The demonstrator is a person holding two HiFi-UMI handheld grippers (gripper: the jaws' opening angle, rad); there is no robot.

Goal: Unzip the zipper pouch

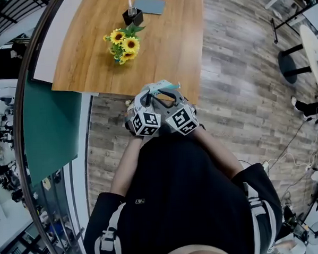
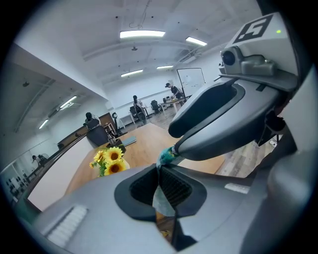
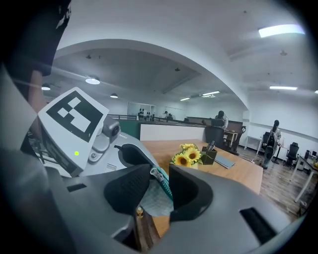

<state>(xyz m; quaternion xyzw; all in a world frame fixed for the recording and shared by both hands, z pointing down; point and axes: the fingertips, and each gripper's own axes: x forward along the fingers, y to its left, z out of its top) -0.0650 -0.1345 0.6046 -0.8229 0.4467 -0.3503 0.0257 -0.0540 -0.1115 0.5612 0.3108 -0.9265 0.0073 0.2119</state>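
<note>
Where grippers meet: zipper pouch [image 1: 162, 87], mostly hidden.
Left gripper [image 2: 160, 191]: clamped on its fabric.
Right gripper [image 3: 158, 191]: jaws apart around zipper pull [image 3: 156, 173].

Pouch [image 1: 159, 87] between left gripper [image 1: 146, 99], right gripper [image 1: 174, 98], before table [image 1: 171, 54]; sunflowers [image 1: 124, 46] on table, holder [image 1: 133, 16] behind.

One left hand-held gripper [image 1: 146, 99], one right hand-held gripper [image 1: 173, 98], one zipper pouch [image 1: 162, 87], one table [image 1: 171, 49], one sunflower bunch [image 1: 124, 44]
</note>
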